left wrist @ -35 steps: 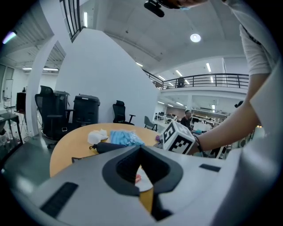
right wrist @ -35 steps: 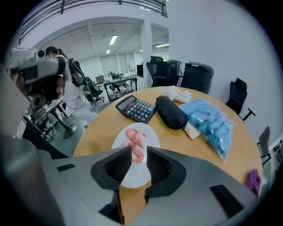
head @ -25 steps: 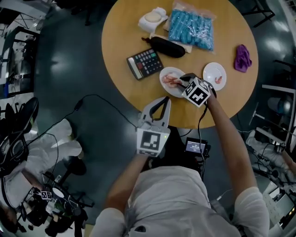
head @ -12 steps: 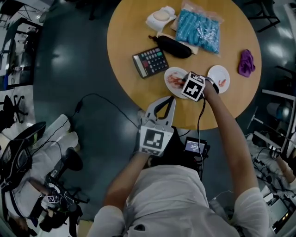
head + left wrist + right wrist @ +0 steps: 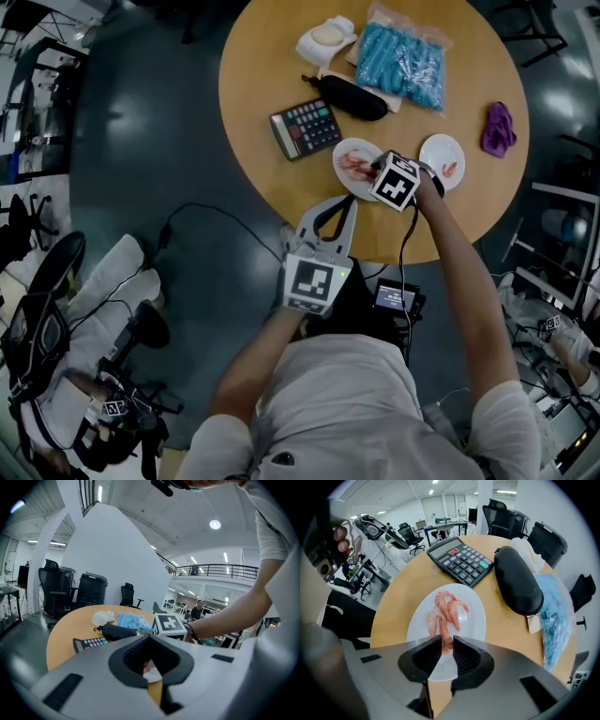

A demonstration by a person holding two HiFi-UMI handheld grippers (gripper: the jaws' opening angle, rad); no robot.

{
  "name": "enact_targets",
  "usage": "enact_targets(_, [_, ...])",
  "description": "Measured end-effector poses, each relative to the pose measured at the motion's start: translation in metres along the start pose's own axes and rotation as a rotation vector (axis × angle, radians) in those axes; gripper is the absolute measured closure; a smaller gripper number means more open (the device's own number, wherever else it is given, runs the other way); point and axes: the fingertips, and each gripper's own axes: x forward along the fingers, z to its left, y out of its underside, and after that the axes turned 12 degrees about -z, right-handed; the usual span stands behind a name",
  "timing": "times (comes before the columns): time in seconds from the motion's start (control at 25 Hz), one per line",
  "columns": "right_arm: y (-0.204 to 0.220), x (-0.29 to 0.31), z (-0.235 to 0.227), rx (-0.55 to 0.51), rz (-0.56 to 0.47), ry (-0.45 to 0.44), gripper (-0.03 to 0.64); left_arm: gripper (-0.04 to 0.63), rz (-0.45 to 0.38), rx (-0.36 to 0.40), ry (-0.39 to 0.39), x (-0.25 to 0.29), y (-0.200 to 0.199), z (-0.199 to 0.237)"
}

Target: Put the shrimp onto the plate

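A white plate (image 5: 472, 629) on the round wooden table holds a small pile of pink shrimps (image 5: 449, 603). My right gripper (image 5: 446, 651) reaches over its near edge. Its jaws are closing on one shrimp (image 5: 445, 637), which fills the gap between them. In the head view this gripper (image 5: 377, 172) sits at the right rim of that plate (image 5: 347, 150). A second white plate (image 5: 435, 147) to its right carries one shrimp (image 5: 450, 170). My left gripper (image 5: 333, 202) hangs off the table's near edge, jaws together and empty; from its own view (image 5: 156, 690) it looks toward the table.
Behind the plates lie a calculator (image 5: 306, 128), a black pouch (image 5: 352, 97), a blue packet (image 5: 403, 61) and a white bundle (image 5: 323, 37). A purple cloth (image 5: 497, 128) lies at the table's right edge. A cable runs across the dark floor on the left.
The right gripper has stayed over the near plate, edging a little toward the shrimps. The left gripper has held its place off the table's edge.
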Motion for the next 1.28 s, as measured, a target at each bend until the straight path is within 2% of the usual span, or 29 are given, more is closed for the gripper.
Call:
enact_targets(0.36, [0.004,-0.042,0.005,0.117,-0.141,0.093,0.541,0.588,0.005,0.016,0.002,0.003,-0.005,-0.013])
enact_targets(0.52, [0.021,-0.087,-0.008,0.23,-0.257,0.208,0.543,0.588,-0.013,0.032,0.021,0.008,-0.016,-0.028])
enact_targets(0.64, [0.053,-0.121,-0.023,0.34,-0.31,0.303,0.545,0.588,-0.015,0.027,0.034,0.012,-0.018,-0.038])
enact_targets(0.8, [0.106,-0.139,-0.059,0.416,-0.283,0.371,0.545,0.588,-0.001,0.033,0.054,0.017,-0.02,-0.048])
enact_targets(0.96, [0.142,-0.133,-0.1,0.479,-0.257,0.399,0.545,0.588,0.018,0.037,0.06,0.019,-0.016,-0.056])
enact_targets(1.12, [0.165,-0.113,-0.132,0.5,-0.203,0.386,0.545,0.588,0.046,0.039,0.066,0.022,-0.006,-0.062])
enact_targets(1.28, [0.179,-0.096,-0.148,0.478,-0.146,0.35,0.545,0.588,0.059,0.037,0.063,0.027,0.002,-0.066])
